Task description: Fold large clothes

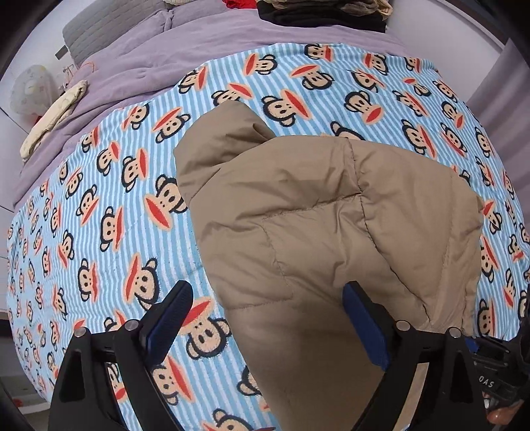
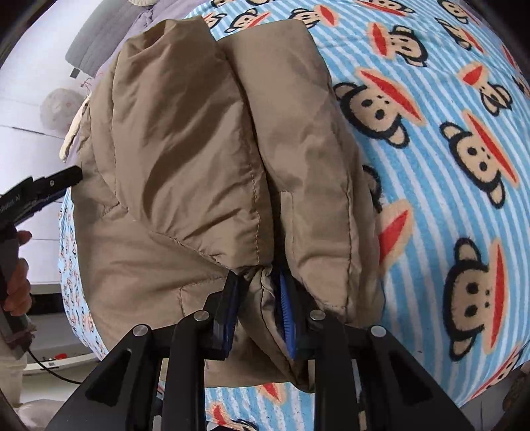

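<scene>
**Tan jacket on the monkey blanket, right hand-held gripper clamped on its edge**

I see a puffy tan jacket (image 1: 331,232) lying on a bed, on top of a blue-and-white striped blanket (image 1: 99,205) printed with cartoon monkey faces. The jacket is quilted, with stitched seams crossing its surface, and it is bunched into soft folds.

My left hand-held gripper (image 1: 268,318) has its jaws spread wide. One blue-padded finger is over the blanket and the other is against the jacket, with the jacket's near part showing between them. It holds nothing.

My right hand-held gripper (image 2: 258,308) is pinched narrow on a gathered fold at the jacket's (image 2: 198,149) near edge. The fabric is squeezed between the two blue pads. From this view the jacket rises away in two rounded lobes with a deep crease between them, and the blanket (image 2: 447,165) spreads out to the right.

In the right wrist view, the left hand-held gripper appears at the far left edge, held by a bare hand (image 2: 18,281), with a black cable trailing below it.

Beyond the blanket, in the left wrist view, a lilac duvet (image 1: 159,59) covers the far part of the bed. A cream cloth (image 1: 53,116) lies on its left side, and a pile of dark and red clothes (image 1: 314,13) sits at the far end.
</scene>
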Available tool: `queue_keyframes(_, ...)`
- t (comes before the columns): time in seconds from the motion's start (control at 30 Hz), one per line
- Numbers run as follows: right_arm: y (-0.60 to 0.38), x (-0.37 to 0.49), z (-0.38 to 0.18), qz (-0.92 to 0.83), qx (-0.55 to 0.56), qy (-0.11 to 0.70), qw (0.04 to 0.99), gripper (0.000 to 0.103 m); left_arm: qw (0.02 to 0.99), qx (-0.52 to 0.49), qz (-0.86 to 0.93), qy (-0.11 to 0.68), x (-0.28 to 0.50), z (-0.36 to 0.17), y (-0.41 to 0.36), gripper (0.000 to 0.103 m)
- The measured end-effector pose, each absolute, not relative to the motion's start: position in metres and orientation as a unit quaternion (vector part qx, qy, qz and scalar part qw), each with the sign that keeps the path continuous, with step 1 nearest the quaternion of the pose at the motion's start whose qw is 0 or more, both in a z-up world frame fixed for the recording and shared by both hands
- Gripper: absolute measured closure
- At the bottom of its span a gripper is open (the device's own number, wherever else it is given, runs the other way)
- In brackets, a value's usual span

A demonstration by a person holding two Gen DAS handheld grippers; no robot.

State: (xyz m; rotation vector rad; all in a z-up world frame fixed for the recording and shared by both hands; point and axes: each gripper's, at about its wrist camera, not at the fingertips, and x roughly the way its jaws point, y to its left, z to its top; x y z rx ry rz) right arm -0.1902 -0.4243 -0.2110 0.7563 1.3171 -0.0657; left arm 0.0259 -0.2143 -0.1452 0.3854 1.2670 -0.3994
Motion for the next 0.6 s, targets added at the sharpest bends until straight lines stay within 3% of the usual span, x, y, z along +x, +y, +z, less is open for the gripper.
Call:
queue_keyframes(0.23,-0.441,-0.197,-0.183,-0.013,0.376,0.568,0.732,0.071,0.769,0.167,-0.174,0.592,0.022,-0.149,-0.204,0.010)
queue_keyframes(0.3,-0.448,-0.199,-0.170,-0.012,0.377,0.556,0.741,0.063,0.768,0.164,-0.171,0.595,0.022,-0.150,-0.202,0.010)
queue_keyframes(0.37,-0.455,-0.200,-0.160,-0.015,0.376,0.543,0.751,0.041,0.768,0.162,-0.171,0.596,0.021,-0.150,-0.199,0.010)
queue_keyframes(0.43,-0.463,-0.199,-0.153,-0.024,0.365,0.528,0.767,0.032,0.768,0.160,-0.170,0.596,0.020,-0.150,-0.198,0.010)
queue_keyframes(0.53,-0.471,-0.195,-0.153,-0.033,0.363,0.524,0.770,0.030,0.765,0.153,-0.171,0.601,0.019,-0.152,-0.196,0.010)
queue_keyframes(0.6,-0.481,-0.191,-0.155,-0.031,0.372,0.526,0.764,0.016,0.764,0.151,-0.171,0.603,0.019,-0.154,-0.195,0.000)
